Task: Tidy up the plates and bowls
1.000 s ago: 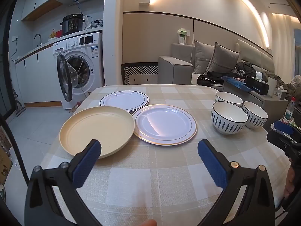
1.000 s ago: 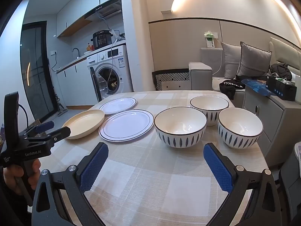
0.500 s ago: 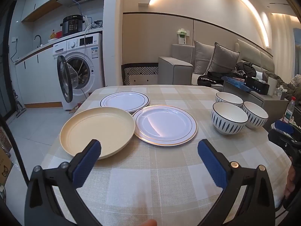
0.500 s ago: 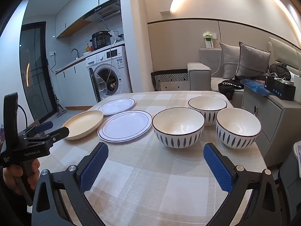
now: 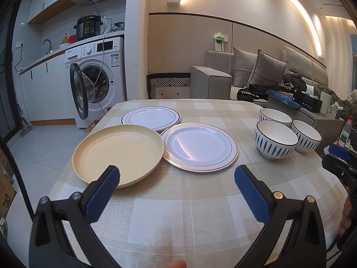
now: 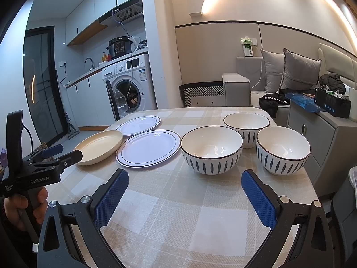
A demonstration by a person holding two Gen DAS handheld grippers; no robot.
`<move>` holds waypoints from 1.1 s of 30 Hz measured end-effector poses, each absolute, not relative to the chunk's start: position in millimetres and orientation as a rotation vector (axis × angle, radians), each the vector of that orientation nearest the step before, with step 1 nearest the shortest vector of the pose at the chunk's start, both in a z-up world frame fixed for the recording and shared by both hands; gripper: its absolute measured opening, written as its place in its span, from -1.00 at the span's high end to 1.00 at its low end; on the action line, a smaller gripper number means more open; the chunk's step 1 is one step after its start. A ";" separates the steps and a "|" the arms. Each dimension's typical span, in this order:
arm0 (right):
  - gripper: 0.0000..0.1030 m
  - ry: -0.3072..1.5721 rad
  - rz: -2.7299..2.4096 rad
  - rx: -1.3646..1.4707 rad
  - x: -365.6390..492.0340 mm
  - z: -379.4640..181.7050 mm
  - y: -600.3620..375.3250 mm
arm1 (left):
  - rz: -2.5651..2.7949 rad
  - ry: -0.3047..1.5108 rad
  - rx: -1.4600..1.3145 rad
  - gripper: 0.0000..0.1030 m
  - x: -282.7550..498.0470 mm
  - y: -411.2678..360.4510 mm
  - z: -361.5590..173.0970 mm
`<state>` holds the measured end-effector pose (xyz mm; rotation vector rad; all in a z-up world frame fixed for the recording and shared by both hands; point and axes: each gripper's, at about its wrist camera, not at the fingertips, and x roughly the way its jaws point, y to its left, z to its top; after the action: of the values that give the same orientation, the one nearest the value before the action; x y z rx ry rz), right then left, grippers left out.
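On the checked tablecloth lie a cream plate (image 5: 117,153), a gold-rimmed white plate (image 5: 199,146) and a black-rimmed white plate (image 5: 151,118) behind them. Three white bowls with blue leaf marks stand at the right: a near one (image 6: 211,153), a far one (image 6: 246,125) and a right one (image 6: 283,150). My left gripper (image 5: 176,174) is open and empty, just short of the plates. My right gripper (image 6: 185,177) is open and empty, just short of the near bowl. The left gripper also shows in the right wrist view (image 6: 60,153).
The table (image 5: 178,212) ends close behind the plates and right of the bowls. A washing machine (image 5: 98,78) with its door open stands far left. A grey sofa (image 5: 245,78) and a low cabinet (image 6: 323,138) stand right of the table.
Both grippers have crept slightly forward toward the dishes. Nothing on the table has moved.
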<state>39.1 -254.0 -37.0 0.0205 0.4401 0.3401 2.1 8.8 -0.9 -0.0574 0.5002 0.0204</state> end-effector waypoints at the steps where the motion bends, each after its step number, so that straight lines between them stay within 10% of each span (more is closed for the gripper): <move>1: -1.00 0.441 0.340 0.020 39.0 -37.6 -253.5 | 0.020 0.501 -0.056 -1.00 2.2 8.6 -0.9; 33: -1.00 0.435 0.338 0.013 39.8 -39.8 -254.2 | 0.033 0.466 -0.056 -1.00 1.4 10.3 -2.0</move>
<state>39.8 -254.2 -39.8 0.0128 0.4348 0.3378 1.4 10.3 -2.0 -0.0559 0.4663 0.0327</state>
